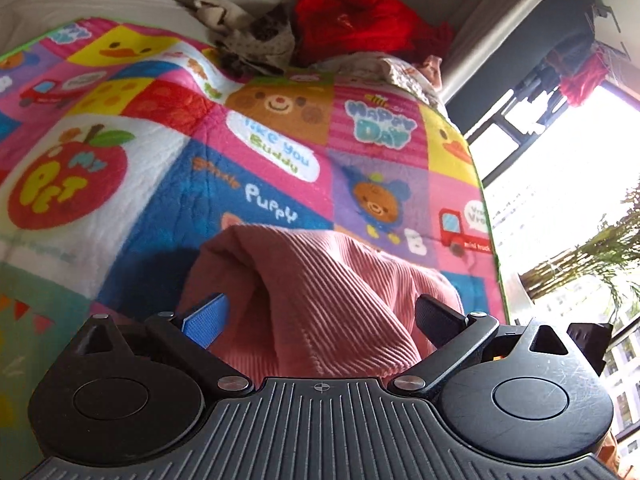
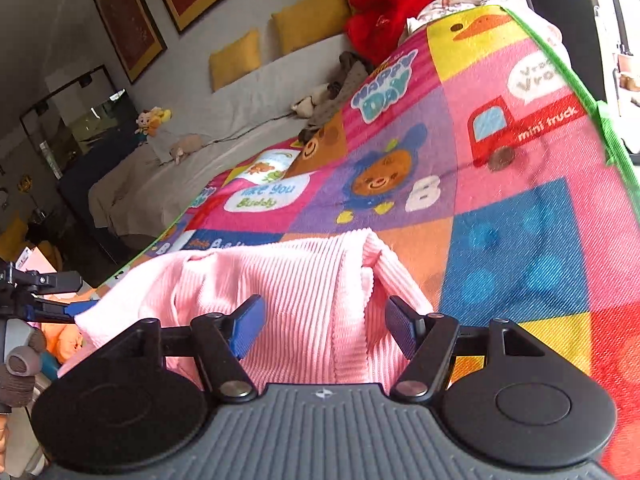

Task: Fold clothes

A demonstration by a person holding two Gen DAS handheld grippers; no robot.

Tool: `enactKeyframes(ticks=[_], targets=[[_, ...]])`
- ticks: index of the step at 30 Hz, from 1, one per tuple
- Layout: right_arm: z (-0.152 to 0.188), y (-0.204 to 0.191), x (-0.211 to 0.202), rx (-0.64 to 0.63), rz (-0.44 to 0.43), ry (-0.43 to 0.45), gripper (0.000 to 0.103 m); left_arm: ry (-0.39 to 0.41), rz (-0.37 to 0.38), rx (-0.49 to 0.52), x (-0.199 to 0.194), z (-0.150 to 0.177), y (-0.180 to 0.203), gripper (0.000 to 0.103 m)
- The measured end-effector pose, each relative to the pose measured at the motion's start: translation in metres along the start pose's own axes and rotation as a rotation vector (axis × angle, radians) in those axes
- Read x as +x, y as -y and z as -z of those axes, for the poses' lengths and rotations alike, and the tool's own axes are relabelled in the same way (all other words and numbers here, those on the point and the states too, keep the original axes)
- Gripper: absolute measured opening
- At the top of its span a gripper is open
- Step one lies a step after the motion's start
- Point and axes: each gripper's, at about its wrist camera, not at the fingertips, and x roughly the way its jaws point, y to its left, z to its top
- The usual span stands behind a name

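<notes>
A pink ribbed garment [image 1: 320,272] lies bunched on a bright patchwork children's blanket [image 1: 280,160] spread over a bed. My left gripper [image 1: 322,312] is open, its pads standing wide on either side of the raised cloth without pressing it. In the right wrist view the same pink garment [image 2: 280,280] lies folded over on the blanket [image 2: 520,220]. My right gripper [image 2: 324,328] is open too, the cloth between its blue pads and not pinched. The left gripper's blue fingers [image 2: 82,307] show at the garment's left edge.
A red plush heap [image 1: 352,20] and a pile of grey and patterned clothes [image 1: 256,40] lie at the blanket's far end. Yellow cushions [image 2: 312,20] line the wall. The blanket's green-trimmed edge [image 2: 560,60] runs beside a bright window [image 1: 580,200].
</notes>
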Motion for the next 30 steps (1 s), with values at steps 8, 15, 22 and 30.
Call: enactKeyframes(ticks=[8,15,22,30], targets=[[0.006,-0.026,-0.004,-0.11,0.018,0.015,0.009,0.014,-0.054,0.049,0.021,0.023,0.008,0.043],[0.005,-0.032,-0.069,-0.06,-0.082,0.111,0.007,0.114,0.022,0.158,-0.039,0.028,0.045,0.031],[0.043,-0.027,-0.06,-0.073,0.0,0.038,0.008,0.019,-0.133,0.231,-0.02,0.064,0.035,0.05],[0.042,-0.023,-0.056,-0.124,0.089,0.05,0.036,0.116,-0.17,0.304,-0.054,0.054,0.043,0.08]])
